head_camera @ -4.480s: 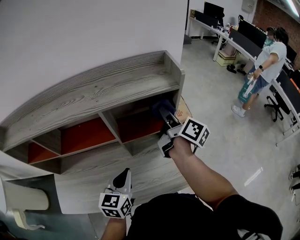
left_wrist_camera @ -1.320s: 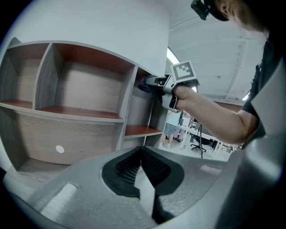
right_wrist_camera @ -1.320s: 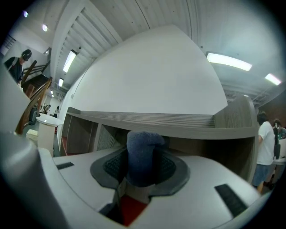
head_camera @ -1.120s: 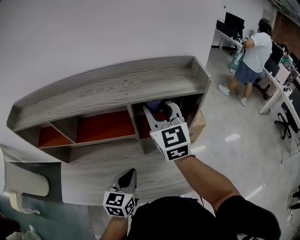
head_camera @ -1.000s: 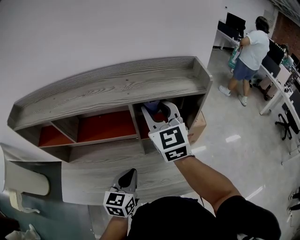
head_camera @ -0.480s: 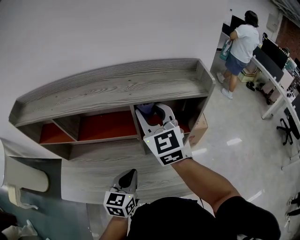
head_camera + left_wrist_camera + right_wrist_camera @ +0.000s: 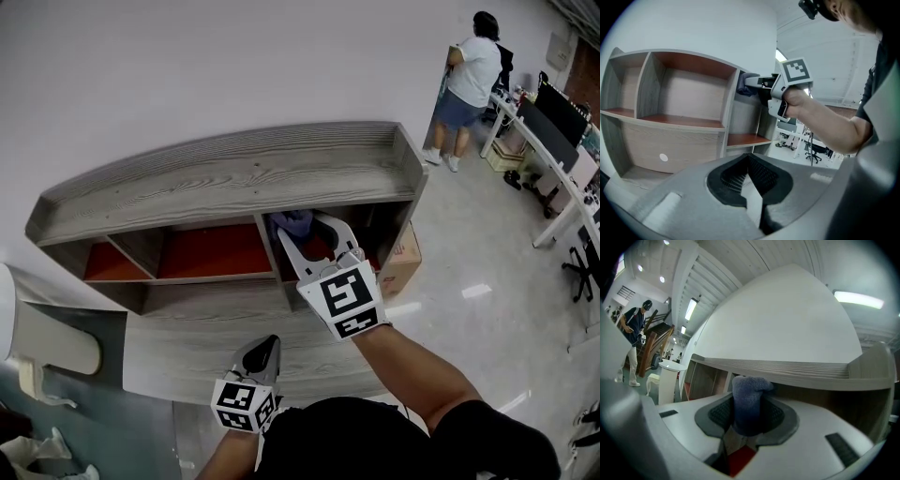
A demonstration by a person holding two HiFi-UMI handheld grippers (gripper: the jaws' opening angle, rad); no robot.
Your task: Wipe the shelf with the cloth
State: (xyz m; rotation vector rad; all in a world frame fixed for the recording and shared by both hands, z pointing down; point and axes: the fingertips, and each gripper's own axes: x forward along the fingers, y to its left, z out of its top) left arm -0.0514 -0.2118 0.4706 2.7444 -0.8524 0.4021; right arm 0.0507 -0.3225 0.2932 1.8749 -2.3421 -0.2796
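A blue cloth point(image 7: 748, 399) is clamped upright in the right claw point(image 7: 749, 423). The grey wooden shelf point(image 7: 797, 370) is seen just beyond it, toward 12 o'clock.

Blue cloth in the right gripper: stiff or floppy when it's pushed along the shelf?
Likely floppy: the cloth bunches into a rounded wad past the right gripper, whose jaws pinch it. Probably light and compressible, judging by its fuzzy pile. It should drag rather than slide on the grained wooden shelf.

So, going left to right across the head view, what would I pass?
Left gripper → right gripper, shut on the blue cloth → cardboard box → standing person → monitor.
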